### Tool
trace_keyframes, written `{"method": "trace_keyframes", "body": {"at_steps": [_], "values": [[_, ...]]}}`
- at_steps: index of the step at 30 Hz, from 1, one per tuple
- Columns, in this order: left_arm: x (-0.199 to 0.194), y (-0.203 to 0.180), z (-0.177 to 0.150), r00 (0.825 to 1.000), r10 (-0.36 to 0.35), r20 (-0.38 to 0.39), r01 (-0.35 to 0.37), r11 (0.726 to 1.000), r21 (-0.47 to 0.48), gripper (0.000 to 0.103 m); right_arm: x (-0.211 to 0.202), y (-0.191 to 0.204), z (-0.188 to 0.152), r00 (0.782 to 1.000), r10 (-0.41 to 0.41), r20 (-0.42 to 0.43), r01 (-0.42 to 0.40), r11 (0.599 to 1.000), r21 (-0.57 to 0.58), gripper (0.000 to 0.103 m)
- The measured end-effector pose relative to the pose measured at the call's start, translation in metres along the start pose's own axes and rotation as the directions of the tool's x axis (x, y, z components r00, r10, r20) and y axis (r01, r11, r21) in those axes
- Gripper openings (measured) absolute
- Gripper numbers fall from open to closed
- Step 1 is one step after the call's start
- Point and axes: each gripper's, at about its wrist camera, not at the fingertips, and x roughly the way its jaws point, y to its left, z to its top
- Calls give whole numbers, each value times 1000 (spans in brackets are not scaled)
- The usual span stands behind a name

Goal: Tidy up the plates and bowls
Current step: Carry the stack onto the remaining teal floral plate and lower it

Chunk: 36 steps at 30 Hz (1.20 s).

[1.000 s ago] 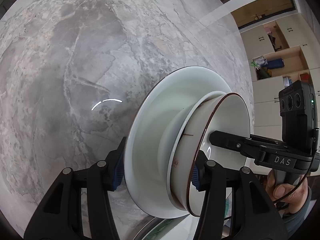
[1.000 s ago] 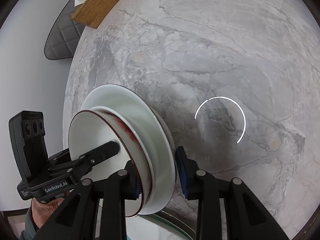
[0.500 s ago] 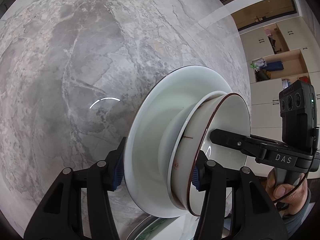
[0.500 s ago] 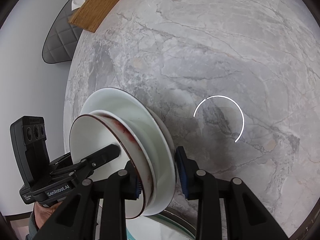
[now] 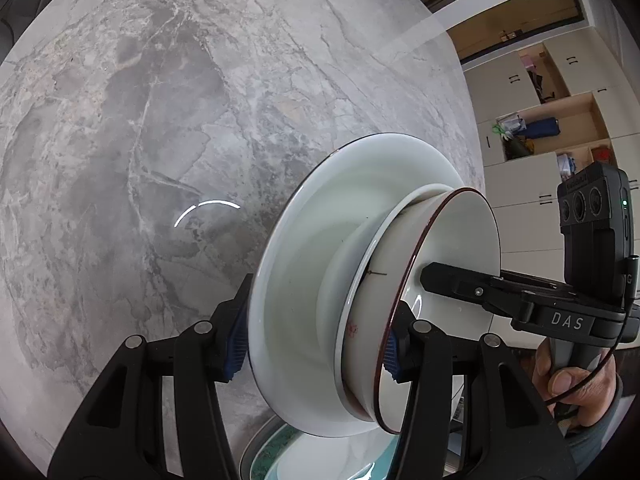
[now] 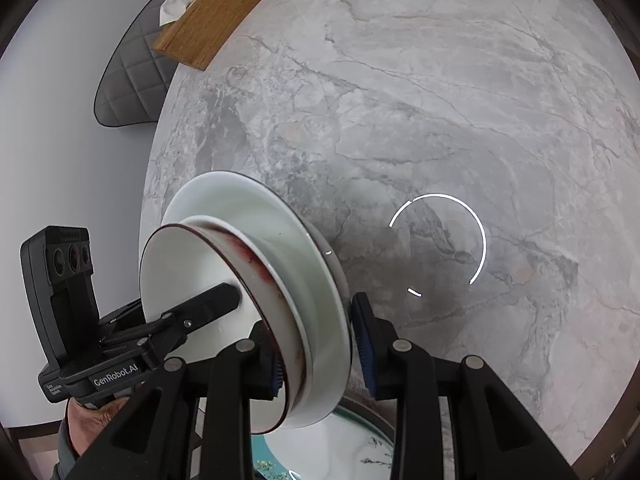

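Because both grippers clamp the same stack, its weight is shared: the left gripper is closed on one edge of the wide white glazed plate and the red-rimmed white bowl nested on it, and the right gripper is closed on the opposite edge. The stack is held clear above the grey marble tabletop.

Glazed ceramic of this kind is judged stiff, fairly heavy, slippery and breakable, so opposite rims, with plate and bowl pinched together, are the sensible hold; the bowl could slide if either grip is eased.

Directly beneath the stack a teal-patterned dish is only partly seen, cut off by the frame and the fingers, and its shape cannot be made out. Reddish smears on the bowl's outer wall may be food residue. Farther off lie a wooden tissue box and a quilted grey chair back.
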Motion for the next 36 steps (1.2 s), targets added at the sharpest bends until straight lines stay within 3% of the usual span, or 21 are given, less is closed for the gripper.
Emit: {"method": "trace_keyframes", "body": {"at_steps": [22,36], "values": [[-38,-30,-83,998,-35,-49,39,995,89,51,-39,14,-92,999,-29,42,27,998,53,33],[-14,-35,-143,989,-20,-148,38,992,123,51,-31,-15,-160,1000,-25,19,22,988,151,33]]}}
